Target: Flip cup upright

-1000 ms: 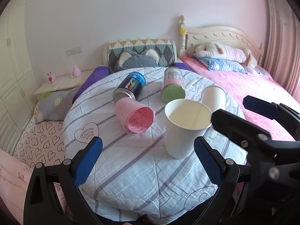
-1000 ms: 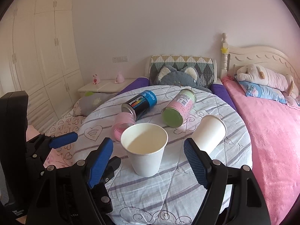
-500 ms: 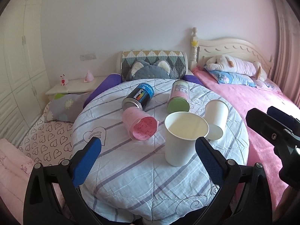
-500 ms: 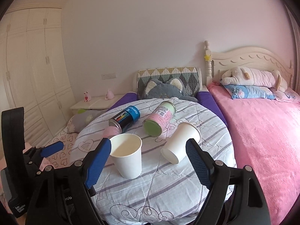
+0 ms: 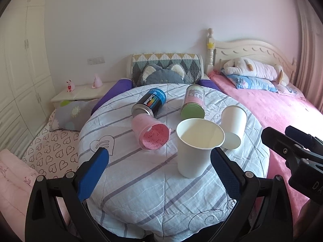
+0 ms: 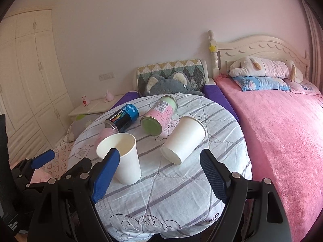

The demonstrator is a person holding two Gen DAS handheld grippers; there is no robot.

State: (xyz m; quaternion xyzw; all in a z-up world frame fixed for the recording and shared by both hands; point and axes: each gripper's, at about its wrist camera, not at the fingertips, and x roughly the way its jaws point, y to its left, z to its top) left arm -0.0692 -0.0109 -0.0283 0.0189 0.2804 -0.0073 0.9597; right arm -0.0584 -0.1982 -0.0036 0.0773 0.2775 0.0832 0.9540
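**Both grippers spread and empty; one cup upright, one cup on its side**

My left gripper (image 5: 159, 173) stands wide apart, its blue pads (image 5: 93, 173) clear of everything. Nothing is held. In the left wrist view the upright white cup (image 5: 196, 147) sits just ahead of the gap, toward 1 o'clock, near the right pad but not touching it as far as I can tell.

My right gripper (image 6: 159, 178) is likewise spread wide and grips nothing. In the right wrist view its left pad (image 6: 105, 174) overlaps the near wall of the upright white cup (image 6: 124, 157); I cannot tell whether they touch. The tipped white cup (image 6: 183, 139) lies on its side at 12 o'clock from the gap, base toward me, mouth pointing away toward 1 o'clock, apart from both pads.

Both cups rest on the round table (image 6: 171, 197), which is covered with a striped cloth. At 11 o'clock of the upright cup, in the left wrist view, a pink cup (image 5: 151, 134) lies on its side, mouth toward me. Behind it lies a black and blue can (image 5: 149, 103), touching or nearly so. A pink and green can (image 5: 192, 102) lies at 12 o'clock, just beside the tipped cup (image 5: 233, 128).

A pink bed (image 6: 282, 125) lies at 3 o'clock of the table.
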